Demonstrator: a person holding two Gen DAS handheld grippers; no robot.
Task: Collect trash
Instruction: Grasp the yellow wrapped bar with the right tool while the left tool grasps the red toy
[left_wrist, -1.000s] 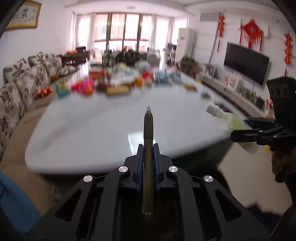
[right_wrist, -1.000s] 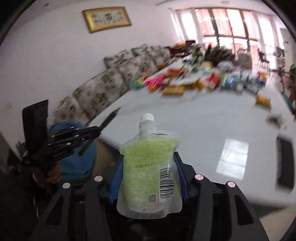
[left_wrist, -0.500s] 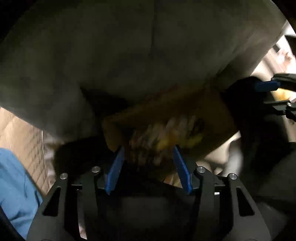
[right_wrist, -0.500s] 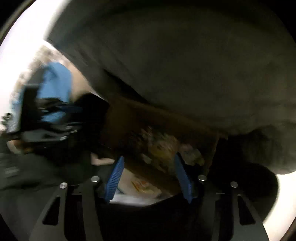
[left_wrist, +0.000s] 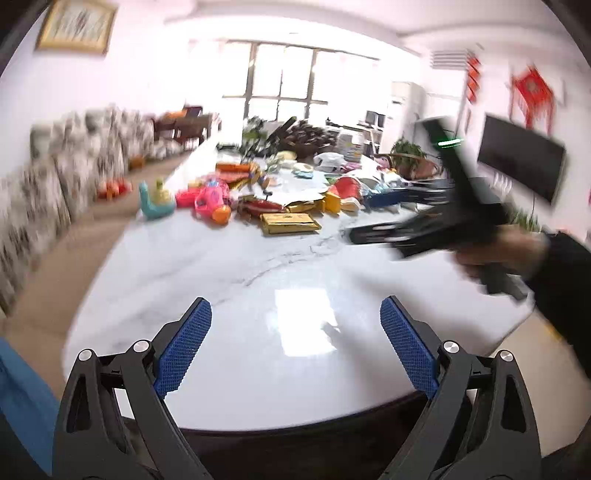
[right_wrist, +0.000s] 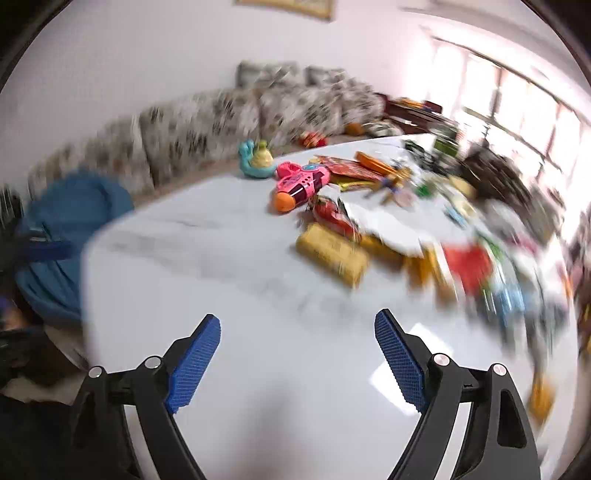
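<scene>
Both grippers are held above the near end of a white marble table, and neither carries anything. The left gripper has its jaws spread wide, blue pads well apart, with bare tabletop between them. The right gripper is likewise wide apart and empty; from the left wrist camera it appears blurred to the right, over the table's right edge, gripped by the person's hand.

The clutter to be collected lies toward the far half of the table. A yellow packet is the nearest piece of that pile to the grippers. Just beyond it, to the left, lies a pink toy with an orange tip. Further left of that stands a teal snail-shaped toy, near the table's left edge. Red and orange wrappers lie to the right of the yellow packet, too blurred to identify. A patterned sofa runs along the wall left of the table.
</scene>
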